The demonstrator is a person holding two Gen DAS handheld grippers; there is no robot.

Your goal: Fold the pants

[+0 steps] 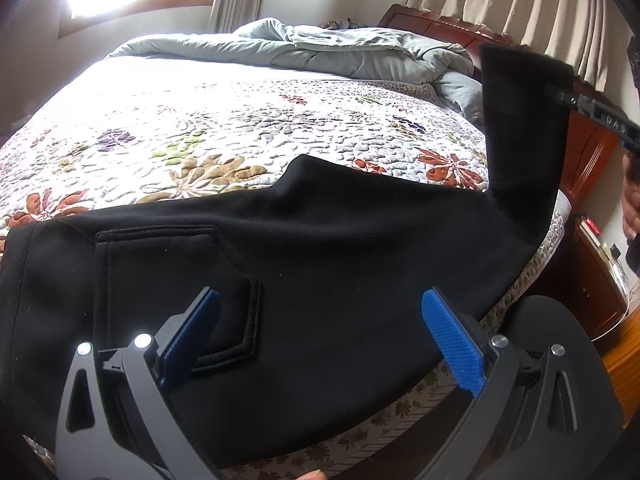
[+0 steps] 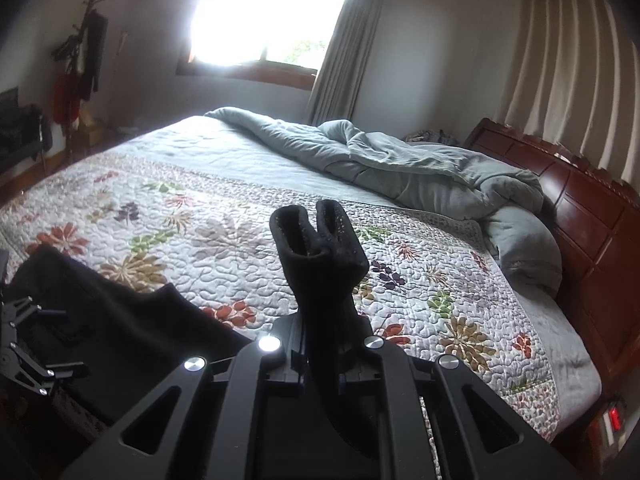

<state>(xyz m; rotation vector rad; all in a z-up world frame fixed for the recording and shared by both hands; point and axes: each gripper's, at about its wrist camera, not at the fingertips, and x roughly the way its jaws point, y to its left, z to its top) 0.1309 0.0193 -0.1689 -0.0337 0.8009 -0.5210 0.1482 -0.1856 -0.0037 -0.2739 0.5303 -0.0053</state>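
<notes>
Left tongs [image 1: 320,320] stood spread wide, blue pads [image 1: 452,344] well apart, hovering over the black pants [image 1: 320,248] with nothing between them; whether the tips touched the cloth could not be told. The pants lay across the near edge of the bed [image 1: 200,120], on the floral quilt [image 1: 224,128], waist end toward 9 o'clock in the left wrist view, a stitched patch pocket [image 1: 168,280] facing up just beyond the left pad. Toward 2 o'clock the leg ends [image 1: 520,120] rose off the bed, lifted clear of the quilt. Right tongs [image 2: 320,360] were pressed together on those leg ends [image 2: 320,264], the two cuff openings standing upright above the jaws, at about 12 o'clock in the right wrist view. The rest of the pants [image 2: 132,320] lay at 9 o'clock in that view, beside the left tool's dark frame [image 2: 24,344]. A rumpled grey-green duvet [image 2: 400,164] was heaped along the far side of the bed, near the dark wooden headboard [image 2: 580,208]. A bright window [image 2: 272,12] with curtains [image 2: 340,60] sat at 12 o'clock.
</notes>
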